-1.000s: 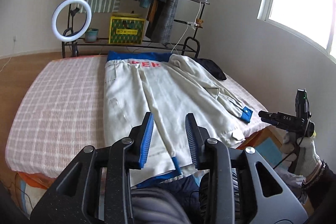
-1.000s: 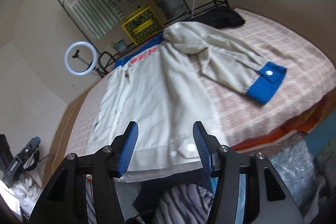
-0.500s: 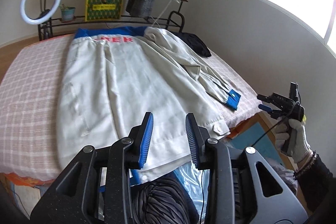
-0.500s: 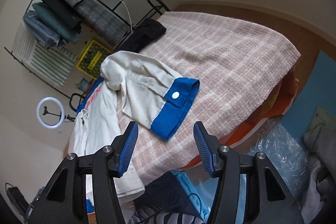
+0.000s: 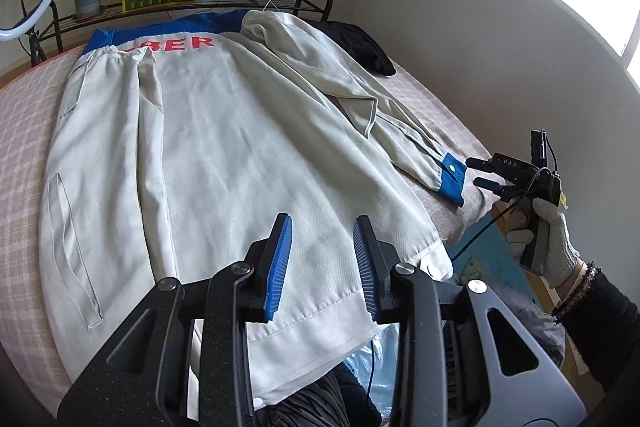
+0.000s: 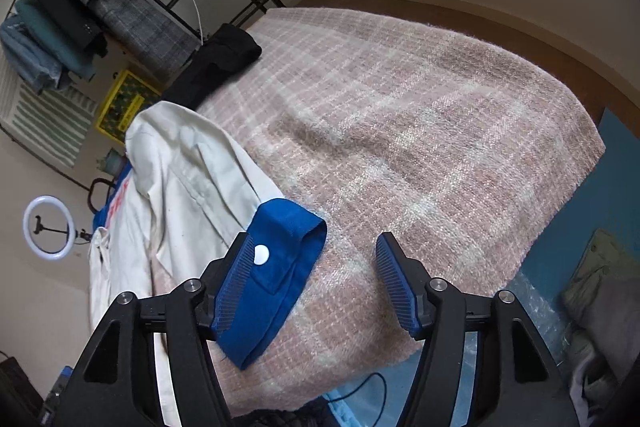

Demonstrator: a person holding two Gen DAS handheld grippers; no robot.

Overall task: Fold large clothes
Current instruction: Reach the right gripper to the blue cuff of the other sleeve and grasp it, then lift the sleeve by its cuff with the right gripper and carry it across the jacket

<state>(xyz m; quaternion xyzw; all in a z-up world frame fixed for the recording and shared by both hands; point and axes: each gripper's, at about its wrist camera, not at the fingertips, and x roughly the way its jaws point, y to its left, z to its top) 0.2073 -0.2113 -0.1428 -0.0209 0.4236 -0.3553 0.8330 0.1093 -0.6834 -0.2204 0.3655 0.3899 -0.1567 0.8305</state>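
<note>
Both hands have swung in toward the bed point(image 5: 24, 131) over the last moment: the jacket point(image 5: 224, 147) that sat farther off now fills the left wrist view, and the right gripper point(image 6: 316, 283), which a second ago looked across the whole garment, now hangs right over the blue cuff point(image 6: 276, 267) of the outstretched sleeve point(image 6: 192, 179). Its jaws are opening as it arrives; the cuff lies under and against the left finger point(image 6: 236, 283), partly in the gap, and nothing is pinched yet. That reads as the start of the sleeve fold, with the cuff about to be picked up and carried across the body of the jacket. The left gripper point(image 5: 322, 267) hovers above the hem point(image 5: 320, 319) near the bed's front edge, its jaws a modest way apart and empty, the pads not touching the cloth. The jacket is a large cream one lying back-up and mostly flat on the pink checked blanket, with a blue band and red lettering point(image 5: 176, 45) at the far end. One sleeve looks already tucked along its side, while the other trails off to the right, ending in the blue cuff with a white snap point(image 6: 261, 254) near the bed's edge. The hem hangs slightly over the front of the bed. A dark garment point(image 6: 216, 63) lies apart at the far corner.
</note>
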